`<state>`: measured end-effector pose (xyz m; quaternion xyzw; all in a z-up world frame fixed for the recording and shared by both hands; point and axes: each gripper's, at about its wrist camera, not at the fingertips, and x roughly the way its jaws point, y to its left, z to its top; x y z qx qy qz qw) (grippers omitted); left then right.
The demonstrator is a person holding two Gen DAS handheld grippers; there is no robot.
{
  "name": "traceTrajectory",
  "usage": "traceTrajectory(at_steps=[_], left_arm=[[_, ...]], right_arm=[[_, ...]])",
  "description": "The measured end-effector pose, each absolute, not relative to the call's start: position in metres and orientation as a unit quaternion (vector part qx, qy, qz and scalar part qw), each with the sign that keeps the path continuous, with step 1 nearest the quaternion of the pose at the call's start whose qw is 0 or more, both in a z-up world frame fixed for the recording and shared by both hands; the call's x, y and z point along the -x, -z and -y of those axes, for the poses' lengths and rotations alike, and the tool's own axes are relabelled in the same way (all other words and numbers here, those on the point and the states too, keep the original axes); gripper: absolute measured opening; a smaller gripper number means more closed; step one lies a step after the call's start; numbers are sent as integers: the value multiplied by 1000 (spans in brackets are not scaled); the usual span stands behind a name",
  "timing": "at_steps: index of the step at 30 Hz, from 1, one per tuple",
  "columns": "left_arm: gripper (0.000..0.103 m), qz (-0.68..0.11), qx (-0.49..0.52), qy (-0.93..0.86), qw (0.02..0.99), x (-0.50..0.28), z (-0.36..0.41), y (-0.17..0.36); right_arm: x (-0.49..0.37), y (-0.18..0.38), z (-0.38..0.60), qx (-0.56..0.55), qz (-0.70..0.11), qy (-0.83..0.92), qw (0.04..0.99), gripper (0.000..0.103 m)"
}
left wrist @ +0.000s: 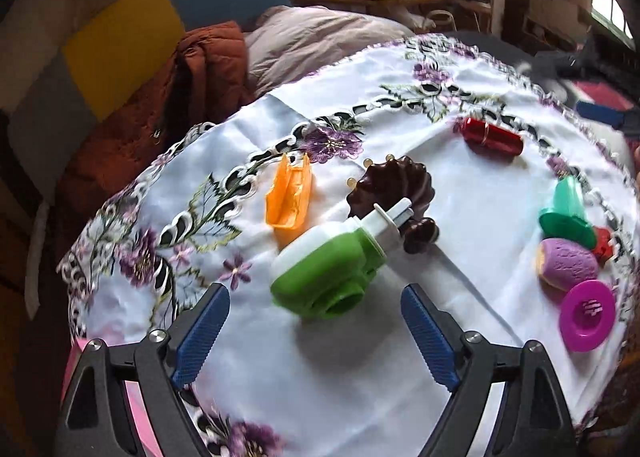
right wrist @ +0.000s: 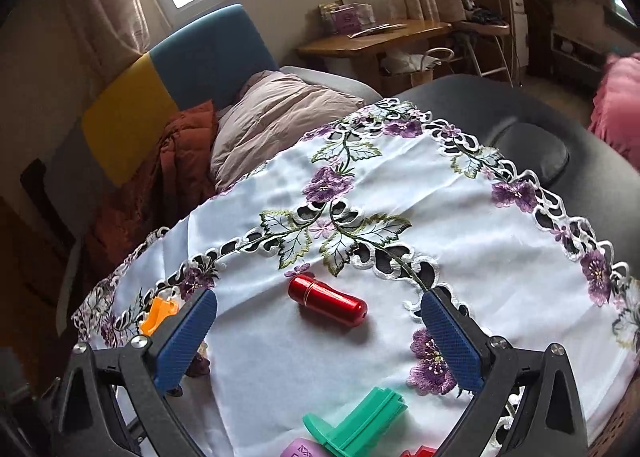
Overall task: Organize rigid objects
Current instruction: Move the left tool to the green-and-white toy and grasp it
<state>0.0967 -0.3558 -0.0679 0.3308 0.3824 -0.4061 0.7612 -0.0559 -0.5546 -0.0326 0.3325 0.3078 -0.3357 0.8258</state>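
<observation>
Your left gripper (left wrist: 316, 321) hangs over a white tablecloth (left wrist: 472, 217) embroidered with purple flowers, its blue-padded jaws spread wide with nothing pressed between them. Take the green and white plastic toy (left wrist: 332, 269) as your landmark: it lies on its side on the cloth just beyond the gap between those jaws, its round opening facing you and its white neck pointing away. Just to the left of it and a little farther back lies an orange plastic piece (left wrist: 290, 199). Touching its white neck on the far side is a dark brown ridged piece (left wrist: 394, 191). Well beyond it and to the right lies a red metal cylinder (left wrist: 492, 136). Far to the right of it, near the cloth's edge, a cluster sits close together: a teal piece with a wide green base (left wrist: 566, 213), a purple rounded piece (left wrist: 568, 269) just in front of that, a small red piece (left wrist: 603, 243) tucked behind the two, and a magenta disc (left wrist: 587, 315) nearest you. Your right gripper (right wrist: 320, 333) is also wide open and holds nothing; in its view the red cylinder (right wrist: 327, 300) lies on the cloth just beyond the jaws, and the teal piece (right wrist: 360, 425) sits below them at the near edge. Beyond the cloth are a sofa with a yellow and blue back (left wrist: 160, 21) and a wooden desk (right wrist: 372, 41).
</observation>
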Motion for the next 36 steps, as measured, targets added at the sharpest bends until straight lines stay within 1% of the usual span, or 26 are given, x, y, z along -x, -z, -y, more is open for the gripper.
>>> traceTrajectory(at_steps=[5, 6, 7, 8, 9, 16, 23, 29, 32, 36], left_arm=[[89, -371, -366, 406, 751, -103, 376, 83], [86, -370, -371, 403, 750, -104, 379, 86], [78, -373, -369, 404, 749, -106, 380, 89], [67, -383, -358, 409, 747, -107, 381, 91], [64, -386, -349, 408, 750, -108, 380, 92], [64, -411, -260, 412, 770, -100, 351, 85], [64, -436, -190, 423, 771, -62, 310, 75], [64, -445, -163, 438, 764, -23, 281, 74], [64, -449, -151, 441, 762, -12, 267, 72], [64, -447, -139, 447, 762, -3, 250, 68]], right_arm=[[61, 35, 561, -351, -300, 339, 819, 103], [62, 35, 562, -353, -297, 341, 819, 103], [64, 35, 563, -356, -295, 344, 817, 103], [65, 35, 564, -358, -292, 346, 816, 103], [67, 35, 566, -362, -289, 349, 815, 103], [68, 41, 571, -382, -289, 346, 807, 103], [65, 57, 576, -426, -306, 311, 793, 103], [50, 68, 568, -422, -348, 278, 790, 103], [38, 77, 557, -421, -392, 232, 785, 101], [37, 69, 545, -355, -451, 206, 793, 100]])
